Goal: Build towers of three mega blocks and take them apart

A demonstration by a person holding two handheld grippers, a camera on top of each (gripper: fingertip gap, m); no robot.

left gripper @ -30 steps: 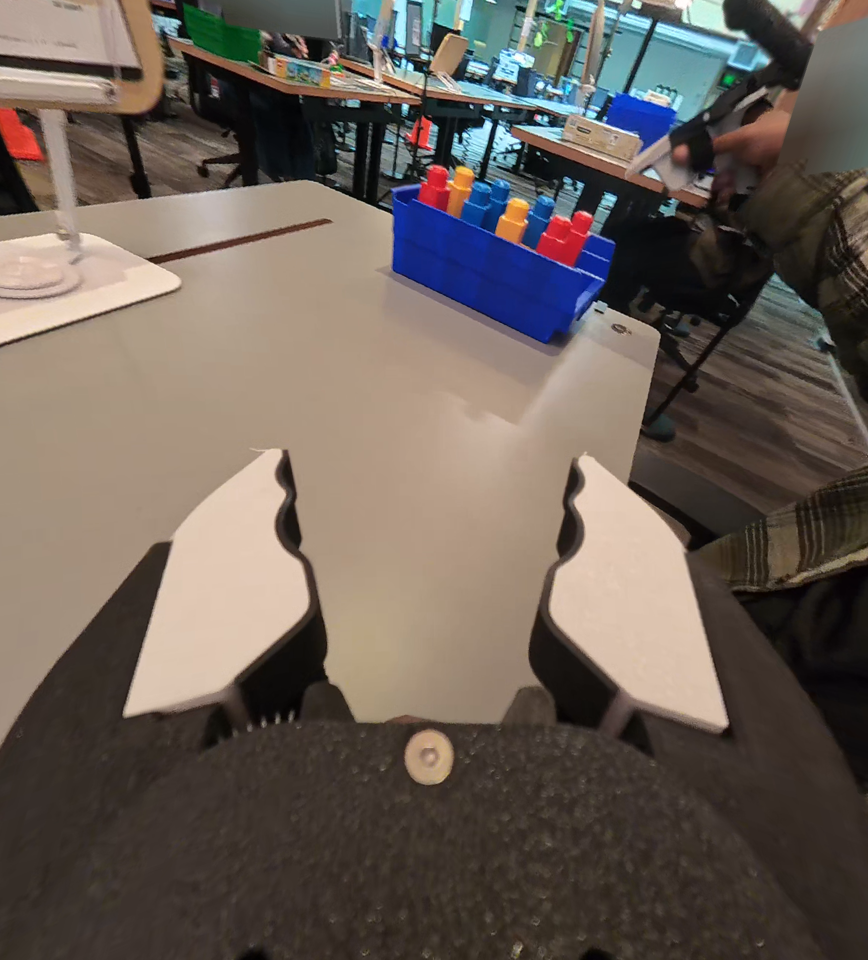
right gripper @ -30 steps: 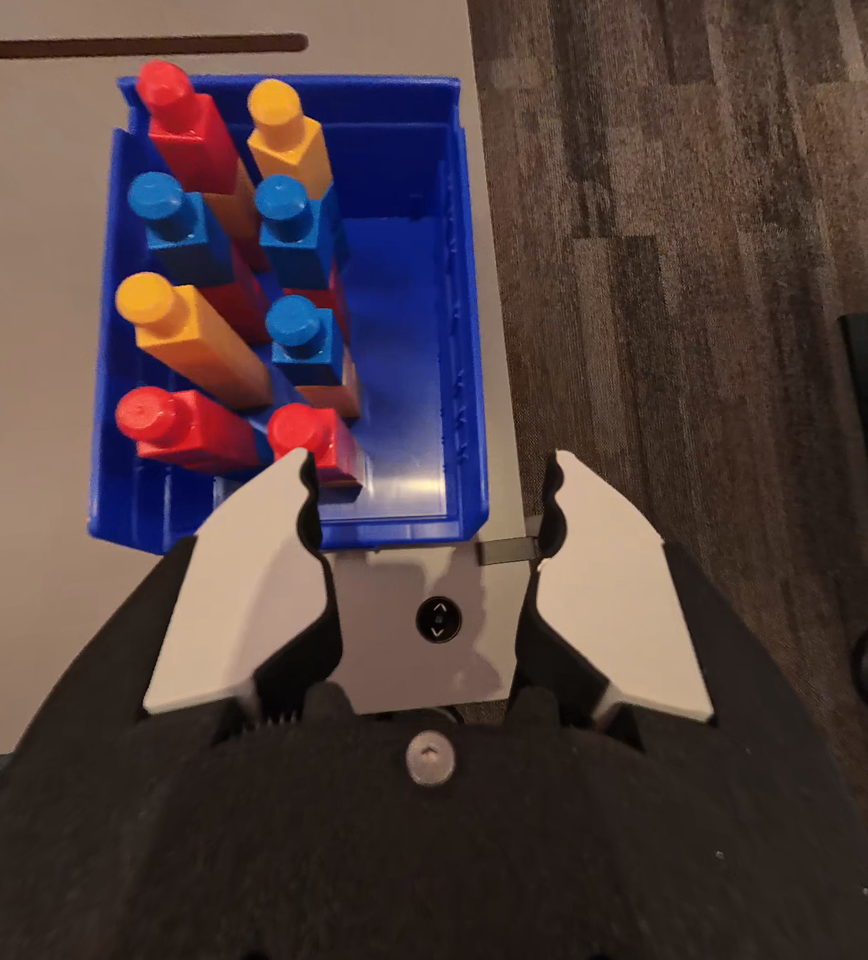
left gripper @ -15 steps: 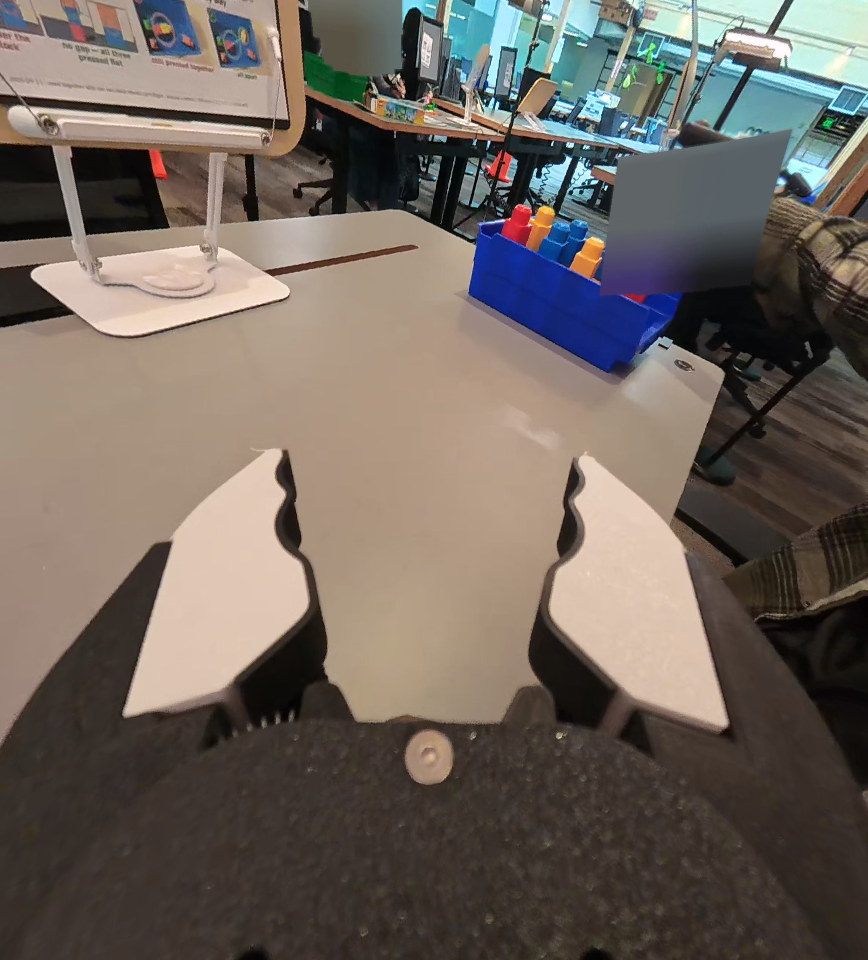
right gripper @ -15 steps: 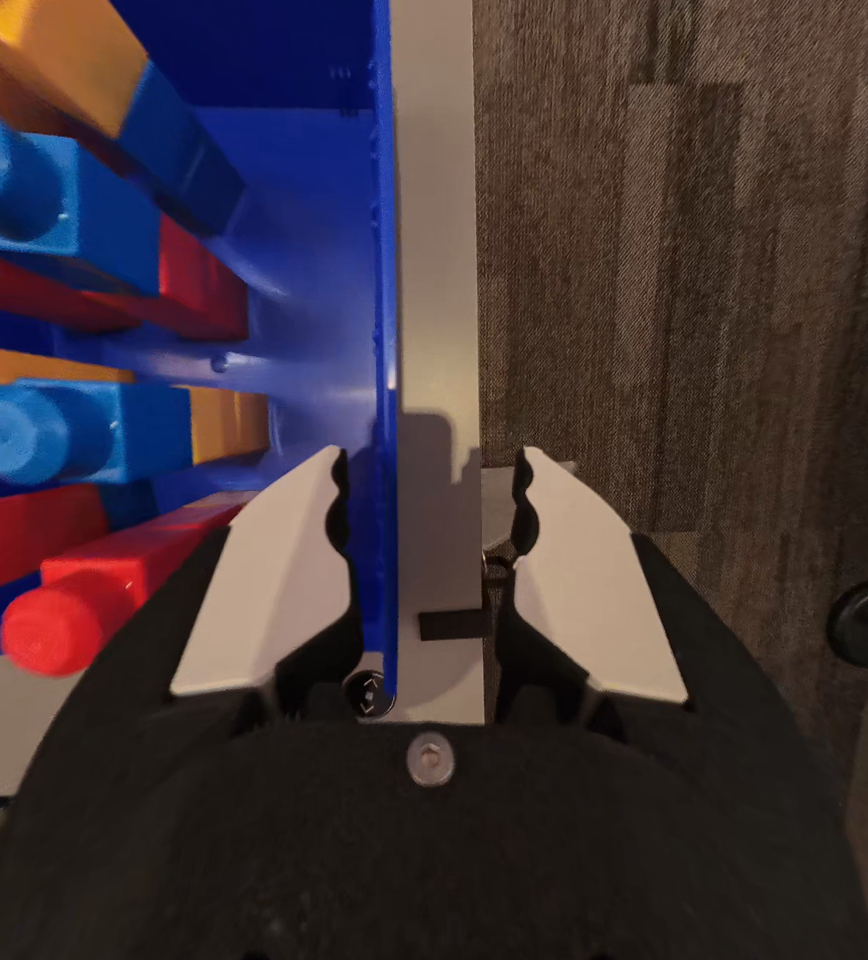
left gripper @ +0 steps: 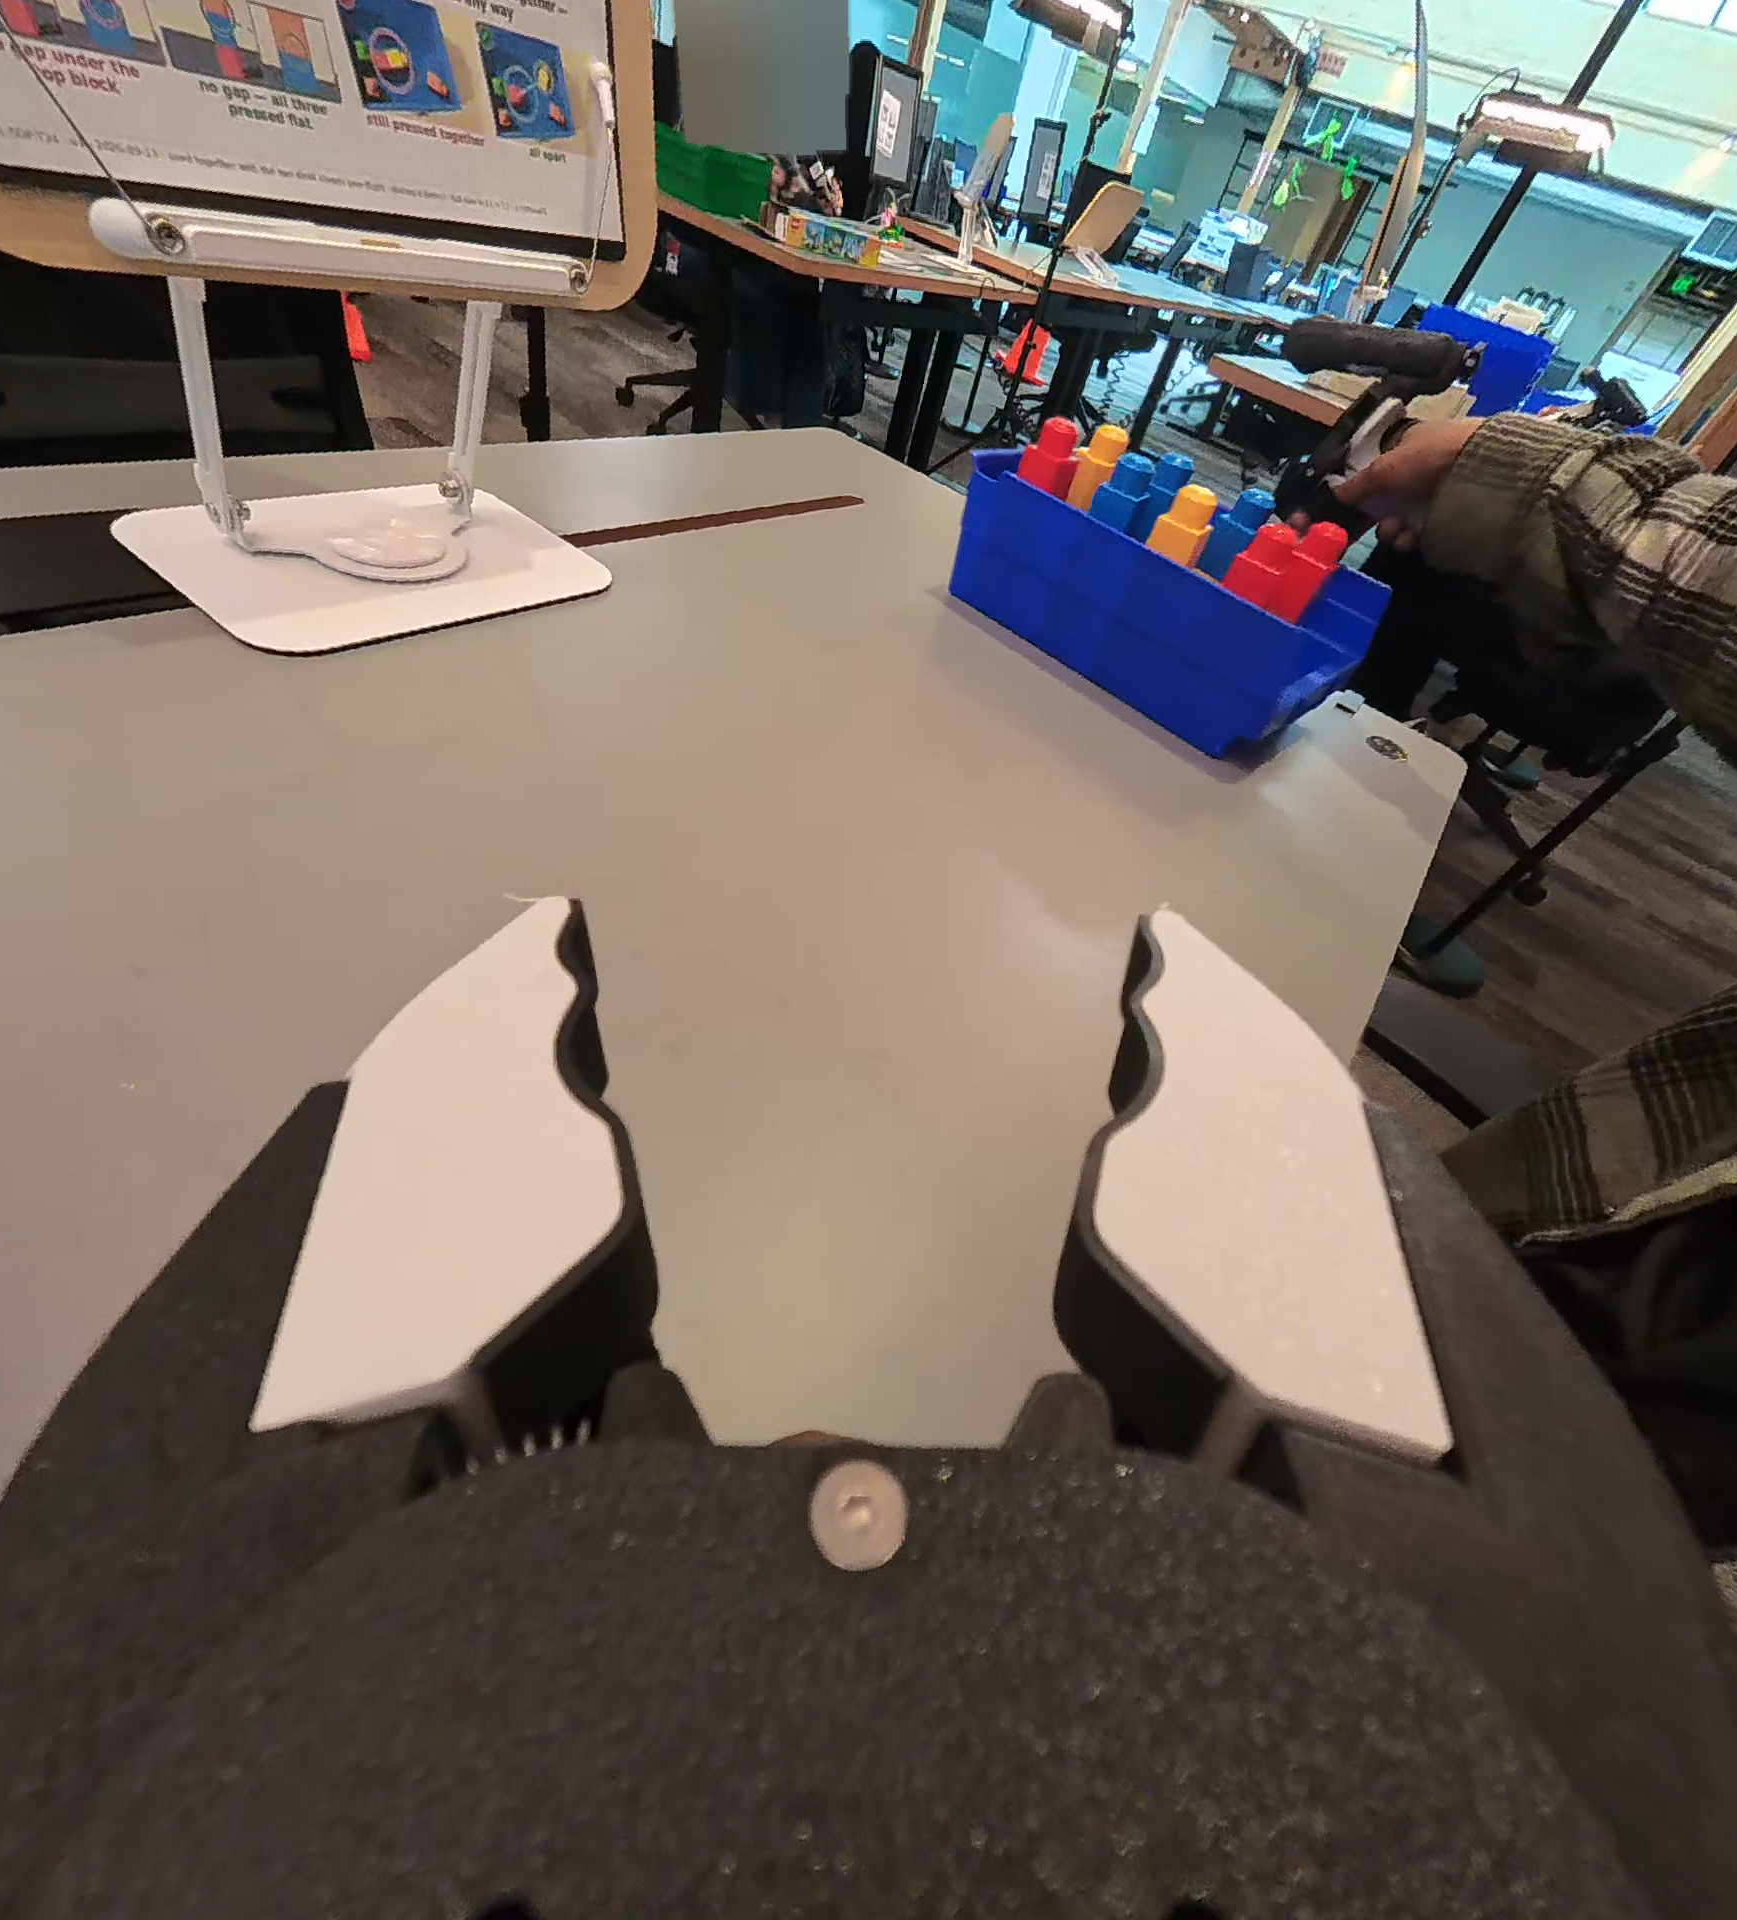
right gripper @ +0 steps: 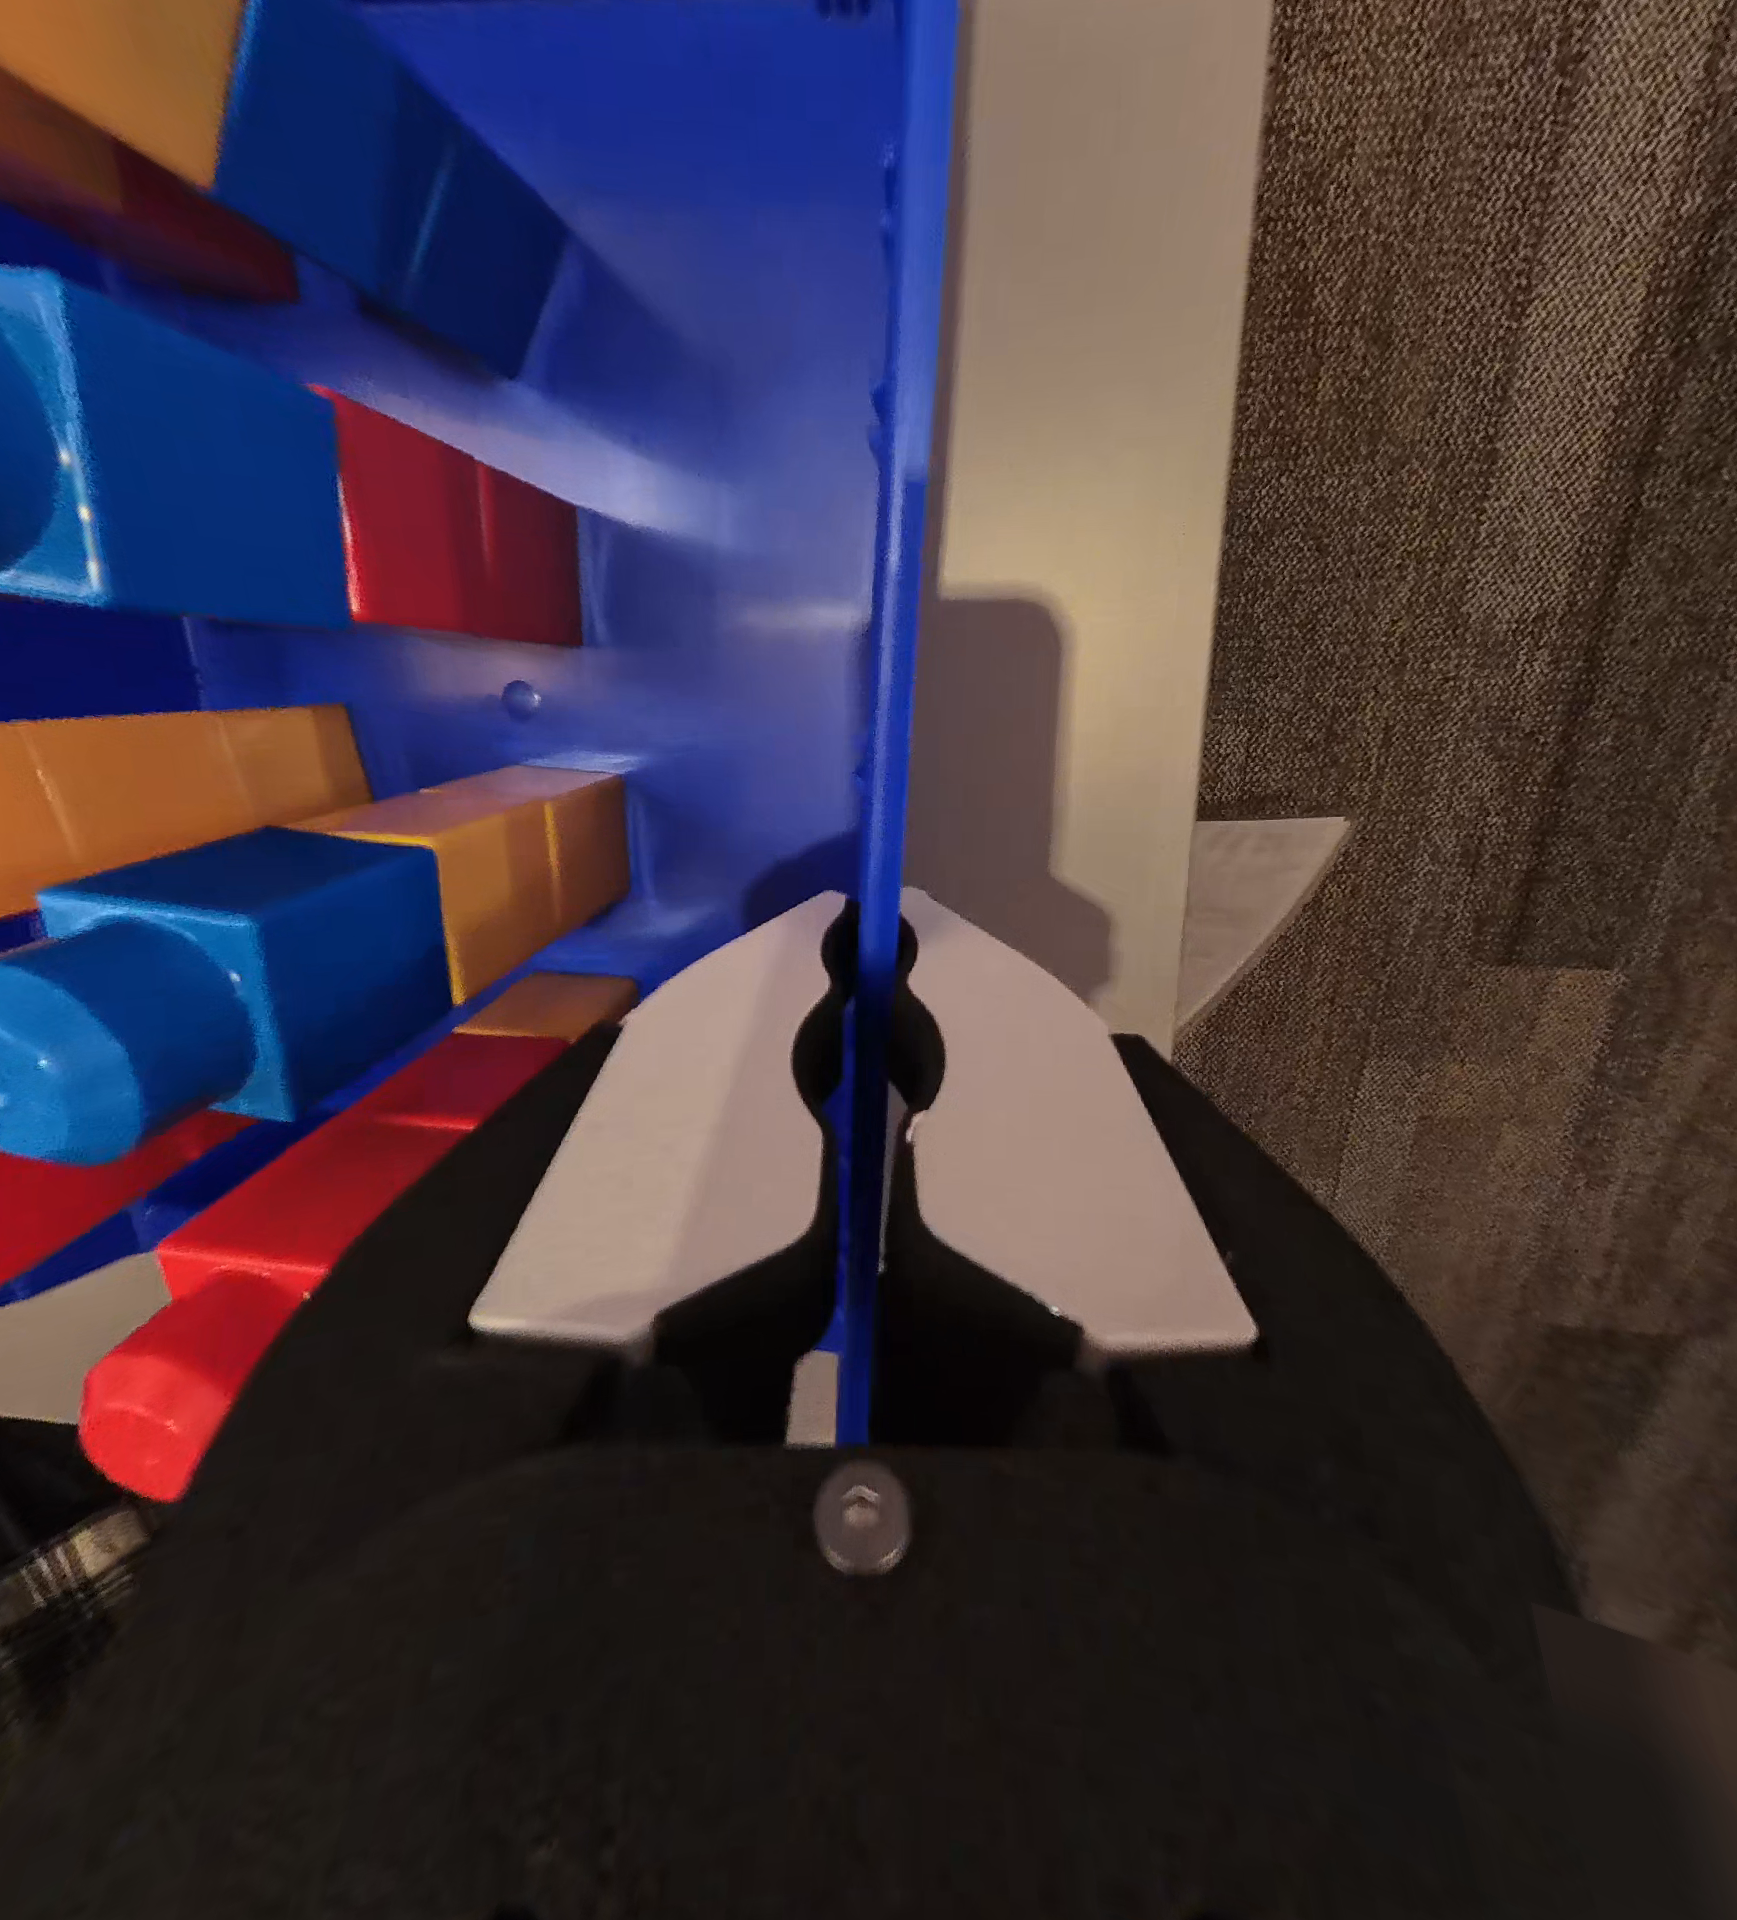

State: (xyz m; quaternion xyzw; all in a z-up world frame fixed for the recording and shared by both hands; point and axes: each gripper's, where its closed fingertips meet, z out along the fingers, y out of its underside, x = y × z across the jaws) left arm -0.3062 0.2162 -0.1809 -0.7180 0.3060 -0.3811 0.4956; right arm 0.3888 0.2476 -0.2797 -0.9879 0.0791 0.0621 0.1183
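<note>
A blue bin stands at the table's far right corner and holds several upright block towers in red, yellow and blue. My right gripper is shut on the bin's right wall, one finger inside and one outside. The towers stand close on its left. In the left wrist view the right gripper shows only as a dark handle in a hand behind the bin. My left gripper is open and empty over the bare grey table, well short of the bin.
A white stand with an instruction board stands at the table's back left. The table's right edge drops to wood-pattern floor. A person's plaid sleeve reaches in from the right. Other desks and chairs stand beyond. About 70 cm separates my left fingertips from my right.
My right gripper has come down over the bin's right wall and shut on it. The left wrist view has shifted, so the stand and board now show more fully; the left jaws stay open.
</note>
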